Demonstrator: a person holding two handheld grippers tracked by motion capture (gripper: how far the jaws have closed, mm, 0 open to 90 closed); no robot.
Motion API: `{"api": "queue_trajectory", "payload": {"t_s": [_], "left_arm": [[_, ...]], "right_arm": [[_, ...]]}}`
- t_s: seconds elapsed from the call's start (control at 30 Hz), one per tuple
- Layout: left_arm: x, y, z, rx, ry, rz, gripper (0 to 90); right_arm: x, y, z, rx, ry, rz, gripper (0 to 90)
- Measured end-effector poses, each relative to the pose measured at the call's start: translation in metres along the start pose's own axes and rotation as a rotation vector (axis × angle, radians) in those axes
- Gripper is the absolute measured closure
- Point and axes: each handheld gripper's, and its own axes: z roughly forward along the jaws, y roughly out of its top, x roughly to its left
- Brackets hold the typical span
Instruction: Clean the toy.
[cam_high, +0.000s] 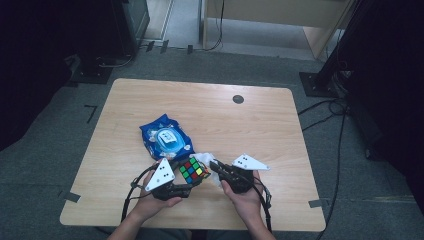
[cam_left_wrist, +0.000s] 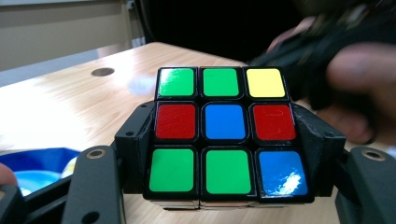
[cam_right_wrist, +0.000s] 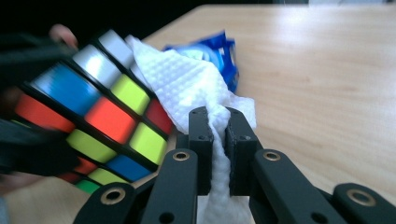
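My left gripper (cam_left_wrist: 224, 140): jaws clamped on the multicoloured plastic puzzle cube (cam_left_wrist: 223, 133).
My right gripper (cam_right_wrist: 217, 140): pinching the white textured paper wipe (cam_right_wrist: 187, 84), pressed against the cube.

The cube (cam_high: 194, 170) sits between both grippers, the wipe pack (cam_high: 166, 138) behind, the tissue (cam_high: 207, 161) at its right.

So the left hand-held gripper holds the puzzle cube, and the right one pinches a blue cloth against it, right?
Nearly: the left hand-held gripper holds the puzzle cube, but the right hand-held gripper pinches a white wipe, not a blue cloth, as the right gripper view shows.
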Motion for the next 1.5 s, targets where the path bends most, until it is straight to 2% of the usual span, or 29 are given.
{"api": "queue_trajectory", "payload": {"t_s": [0.07,0.1,0.2,0.33,0.5,0.6,0.63,0.77,0.83,0.93,1.0,1.1,1.2,1.23,1.3,1.33,1.4,1.43,1.5], "left_arm": [[0.000,-0.002,0.002,0.015,0.005,0.008,34.1],[-0.001,-0.003,0.003,0.013,0.002,0.005,34.1],[-0.007,-0.003,0.006,0.010,-0.013,0.011,34.1],[-0.013,-0.002,0.008,0.004,-0.011,0.020,34.1],[-0.012,-0.001,0.006,-0.023,-0.028,-0.008,34.2],[-0.012,0.001,0.005,-0.030,-0.026,-0.002,34.2],[-0.011,0.001,0.005,-0.030,-0.028,-0.005,34.2],[-0.008,0.003,0.002,-0.040,-0.021,-0.010,34.2],[-0.006,0.005,0.000,-0.051,-0.014,-0.016,34.2],[-0.001,0.007,-0.003,-0.056,0.007,-0.025,34.2],[0.003,0.007,-0.006,-0.058,0.023,-0.034,34.2],[0.009,0.006,-0.008,-0.055,0.043,-0.050,34.2],[0.014,0.005,-0.009,-0.053,0.059,-0.064,34.2],[0.015,0.005,-0.009,-0.047,0.067,-0.069,34.1],[0.017,0.005,-0.009,-0.043,0.073,-0.075,34.1],[0.018,0.006,-0.009,-0.043,0.075,-0.084,34.1],[0.019,0.006,-0.009,-0.040,0.076,-0.095,34.1],[0.020,0.007,-0.009,-0.039,0.079,-0.105,34.1],[0.022,0.008,-0.009,-0.035,0.084,-0.119,34.1]], "right_arm": [[0.005,0.007,-0.008,-0.050,0.029,-0.003,84.4],[0.009,0.011,-0.013,-0.083,0.064,-0.003,84.4],[0.022,0.017,-0.020,-0.137,0.115,0.002,84.5],[0.027,0.014,-0.016,-0.133,0.144,0.032,84.6],[0.020,0.008,-0.014,-0.137,0.116,0.101,84.6],[0.015,0.004,-0.011,-0.130,0.105,0.143,84.7],[0.013,0.003,-0.009,-0.125,0.098,0.144,84.7],[0.005,-0.003,-0.003,-0.078,0.060,0.159,84.7],[0.000,-0.008,0.002,-0.036,0.032,0.157,84.6],[-0.013,-0.016,0.007,0.022,-0.030,0.180,84.6],[-0.023,-0.019,0.006,0.037,-0.098,0.147,84.5],[-0.036,-0.018,-0.001,0.024,-0.128,0.164,84.4],[-0.044,-0.017,-0.008,0.015,-0.167,0.157,83.3],[-0.047,-0.017,-0.009,0.017,-0.171,0.154,81.3],[-0.049,-0.017,-0.010,0.026,-0.178,0.109,69.4],[-0.048,-0.017,-0.010,0.024,-0.169,0.087,65.7],[-0.045,-0.018,-0.009,-0.007,-0.121,0.026,54.1],[-0.041,-0.018,-0.008,-0.021,-0.098,-0.018,49.3],[-0.032,-0.019,-0.005,-0.048,-0.024,-0.101,40.9]]}}
